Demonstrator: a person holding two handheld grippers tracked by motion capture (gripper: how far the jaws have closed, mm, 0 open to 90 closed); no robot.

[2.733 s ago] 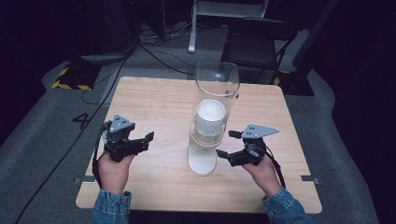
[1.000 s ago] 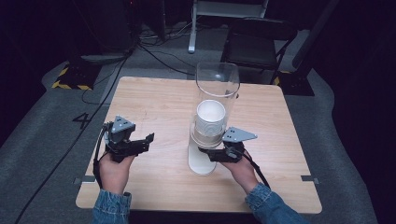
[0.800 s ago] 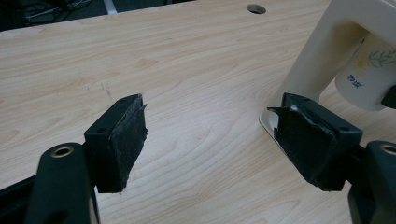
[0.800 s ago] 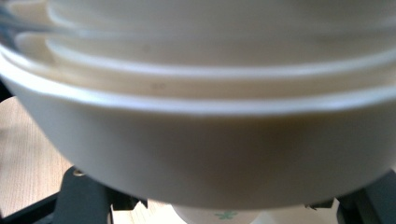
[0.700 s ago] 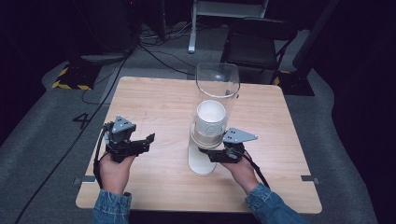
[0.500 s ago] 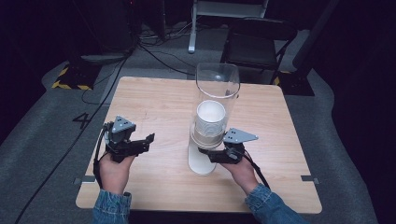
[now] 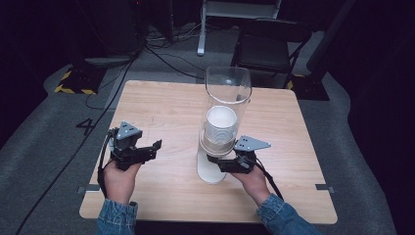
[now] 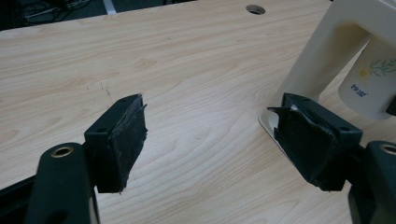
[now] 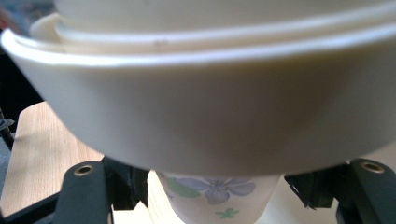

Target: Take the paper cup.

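On the grey floor (image 7: 58, 132) left of the table (image 7: 166, 107) a dark "4" (image 7: 86, 126) is marked. The paper cup (image 8: 373, 84) carries a small line of dark print beneath its leaf sprig, too blurred to read.

One cup dispenser (image 7: 222, 117) stands on one wooden table (image 7: 161, 107). One flowered paper cup (image 9: 217, 196) hangs beneath it. Two grippers are present: the left gripper (image 7: 149, 149) and the right gripper (image 7: 215, 161).
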